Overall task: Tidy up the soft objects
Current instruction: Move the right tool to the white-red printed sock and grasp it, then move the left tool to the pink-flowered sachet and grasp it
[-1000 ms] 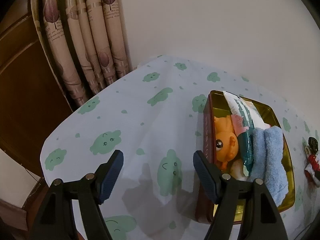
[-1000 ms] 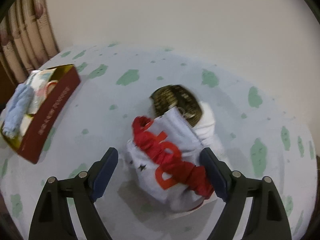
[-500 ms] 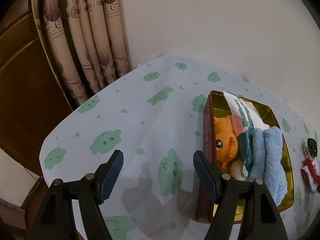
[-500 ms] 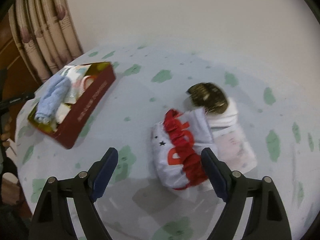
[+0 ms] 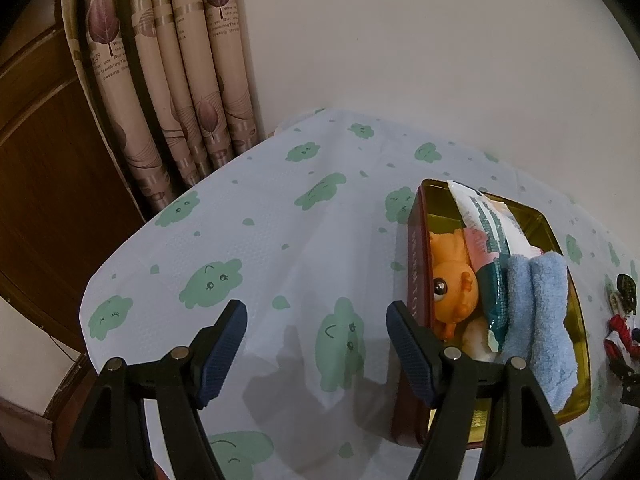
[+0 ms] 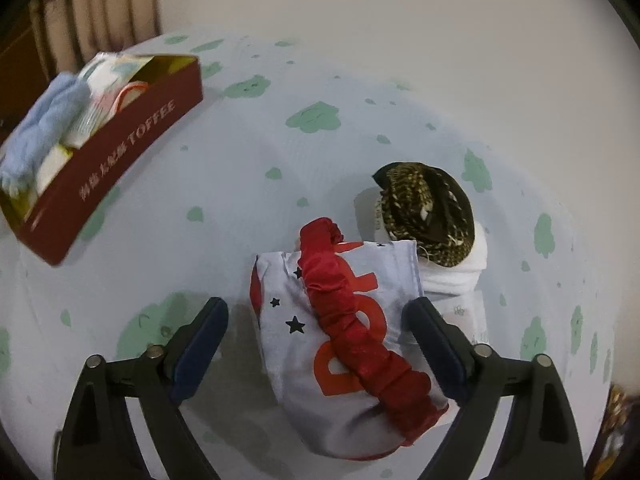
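Soft-goods sort, part done: toffee tin [image 6: 120,148] stocked, one pile outstanding.

Tin, red wall and gold inside, near the left edge of the tabletop [image 5: 280,232]: holds orange plush toy [image 5: 454,280], teal-and-white packet [image 5: 486,240], folded blue towel [image 5: 536,312]; judged already sorted. Outstanding, toward the tabletop's middle and well apart from the tin: red scrunchie [image 6: 352,328] lying across a folded white cloth [image 6: 320,344] with red lettering and black stars; leopard-print scrunchie [image 6: 428,208] on a white folded item just beyond. Right gripper [image 6: 316,348]: jaws apart, straddling the white cloth, gripping nothing. Left gripper [image 5: 316,344]: jaws apart, empty, just beside the tin's near wall.
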`<state>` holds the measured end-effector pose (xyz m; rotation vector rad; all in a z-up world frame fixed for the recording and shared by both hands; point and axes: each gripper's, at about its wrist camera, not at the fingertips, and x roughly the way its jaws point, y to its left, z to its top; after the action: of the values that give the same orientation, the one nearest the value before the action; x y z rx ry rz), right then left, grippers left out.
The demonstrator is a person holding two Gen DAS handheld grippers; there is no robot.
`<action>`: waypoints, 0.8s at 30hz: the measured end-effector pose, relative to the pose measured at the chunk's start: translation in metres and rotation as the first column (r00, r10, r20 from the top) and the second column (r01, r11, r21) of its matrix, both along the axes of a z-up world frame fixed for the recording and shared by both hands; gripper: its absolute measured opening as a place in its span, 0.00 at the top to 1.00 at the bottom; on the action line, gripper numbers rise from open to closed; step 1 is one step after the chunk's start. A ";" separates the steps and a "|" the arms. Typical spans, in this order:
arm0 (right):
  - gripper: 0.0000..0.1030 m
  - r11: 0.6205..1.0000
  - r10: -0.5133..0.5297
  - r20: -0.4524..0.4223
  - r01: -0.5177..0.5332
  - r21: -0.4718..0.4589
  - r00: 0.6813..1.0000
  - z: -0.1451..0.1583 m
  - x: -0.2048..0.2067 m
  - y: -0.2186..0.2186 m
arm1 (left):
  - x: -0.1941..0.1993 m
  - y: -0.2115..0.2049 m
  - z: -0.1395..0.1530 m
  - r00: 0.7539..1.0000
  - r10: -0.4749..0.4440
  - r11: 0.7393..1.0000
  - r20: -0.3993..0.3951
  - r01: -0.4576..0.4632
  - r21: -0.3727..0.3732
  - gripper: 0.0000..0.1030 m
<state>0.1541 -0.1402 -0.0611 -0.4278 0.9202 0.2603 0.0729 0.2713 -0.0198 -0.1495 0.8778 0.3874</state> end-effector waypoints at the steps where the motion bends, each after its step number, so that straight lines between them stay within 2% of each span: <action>1: 0.51 1.000 -0.006 -0.009 0.006 0.010 1.000 -0.001 0.000 -0.001 | 0.000 0.000 0.000 1.000 0.000 1.000 0.000 0.000 0.001 0.28; 3: 0.58 0.999 -0.021 -0.013 0.022 0.037 1.000 -0.001 -0.002 -0.004 | 0.000 0.000 0.000 1.000 0.001 1.000 0.001 -0.001 0.001 0.28; 5: 0.74 0.999 -0.022 0.004 0.022 0.048 1.000 0.002 -0.007 -0.004 | 0.000 0.000 0.000 1.000 0.002 1.000 0.001 -0.002 0.001 0.28; 7: 0.78 0.997 -0.032 0.009 0.031 0.078 0.999 0.007 -0.012 -0.007 | 0.000 0.000 0.000 1.000 0.001 1.000 0.002 -0.001 0.001 0.28; 13: 0.80 0.983 -0.078 0.067 0.066 0.169 0.995 0.032 -0.037 -0.019 | -0.001 0.001 0.001 1.000 0.000 1.000 0.007 0.000 0.010 0.28; 17: 0.79 0.968 -0.162 0.114 0.135 0.214 0.980 0.050 -0.052 -0.045 | -0.003 -0.001 0.004 1.000 -0.004 1.000 0.014 0.004 0.023 0.28; 21: 0.79 0.936 -0.290 0.134 0.251 0.246 0.948 0.061 -0.065 -0.092 | -0.004 -0.005 0.007 1.000 -0.007 0.999 0.026 0.006 0.041 0.28; 24: 0.79 0.897 -0.405 0.125 0.367 0.247 0.906 0.056 -0.069 -0.130 | -0.008 -0.012 0.015 0.998 -0.001 0.996 0.069 -0.005 0.084 0.28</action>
<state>0.0851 -0.2704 -0.0053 -0.0550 0.7751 -0.0438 0.0644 0.2591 -0.0044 -0.0856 0.7921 0.4183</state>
